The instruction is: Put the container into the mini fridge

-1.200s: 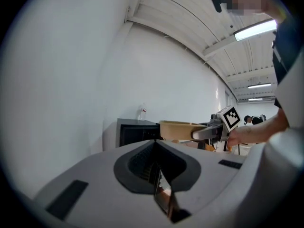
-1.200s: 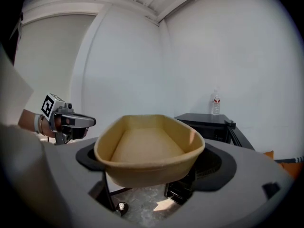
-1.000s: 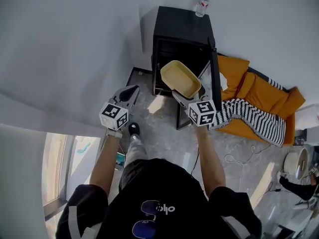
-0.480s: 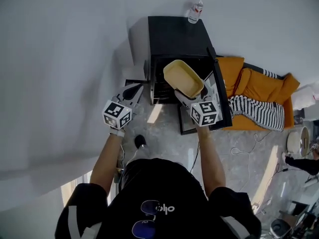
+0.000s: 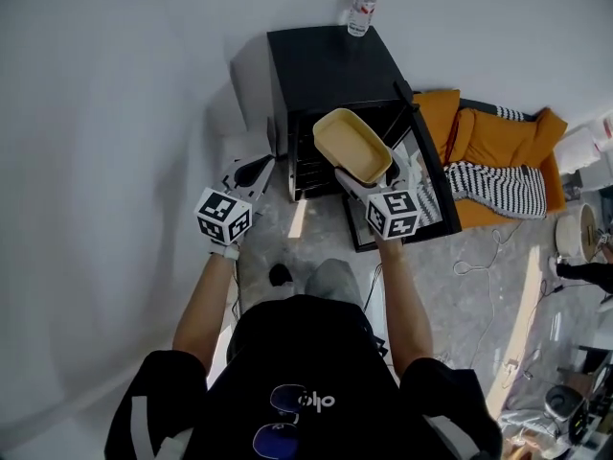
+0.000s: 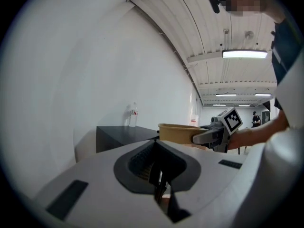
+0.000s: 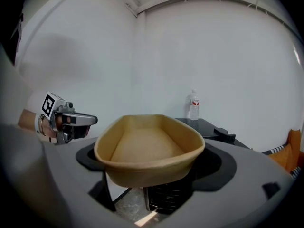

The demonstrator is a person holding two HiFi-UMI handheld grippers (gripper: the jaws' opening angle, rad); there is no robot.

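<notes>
Right gripper [image 5: 368,182] pinches the near end of the tan container [image 5: 351,146]. We see the container held in the air before the open mini fridge [image 5: 326,70]. Left gripper [image 5: 251,172] is beside it, jaws seemingly pressed together, holding nothing.

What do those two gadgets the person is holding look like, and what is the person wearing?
The left gripper and the right gripper look alike: pale grey moulded shells, dark grey around the jaws, each carrying a white cube printed with black square markers. No cables show on them. The person wears a black short-sleeved shirt with a pale stripe on each sleeve.
</notes>
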